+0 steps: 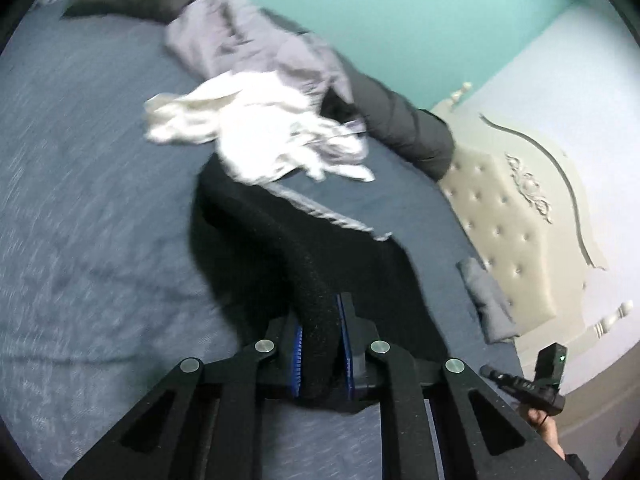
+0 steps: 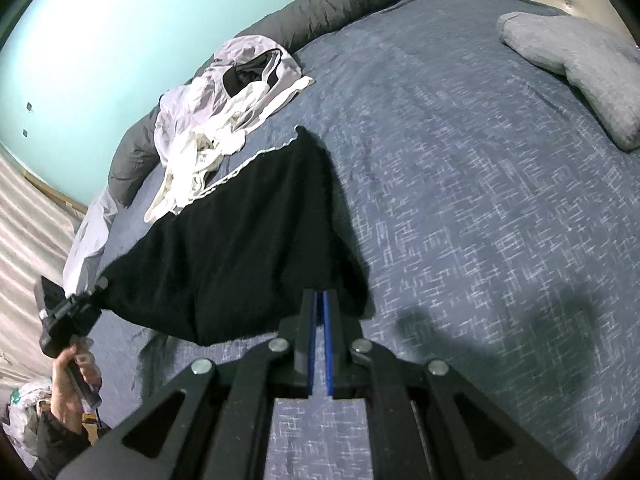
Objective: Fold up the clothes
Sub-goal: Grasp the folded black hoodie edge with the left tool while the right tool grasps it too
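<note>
A black garment [image 2: 240, 248] with a white-trimmed edge is held up between both grippers above the blue bed. My left gripper [image 1: 322, 312] is shut on one thick bunched corner of it [image 1: 280, 248]. My right gripper [image 2: 320, 300] is shut on the other corner. The left gripper also shows in the right wrist view [image 2: 96, 288], at the garment's far-left corner. The right gripper shows in the left wrist view [image 1: 496, 376] at lower right. A heap of white and lilac clothes [image 2: 224, 112] lies beyond the garment; it also shows in the left wrist view [image 1: 256, 132].
The blue patterned bedspread [image 2: 460, 200] fills most of both views. A dark grey rolled duvet [image 1: 404, 120] lies along the teal wall. A grey pillow [image 2: 576, 64] sits near the tufted cream headboard [image 1: 504, 220]. More laundry [image 2: 24, 400] sits off the bed's left side.
</note>
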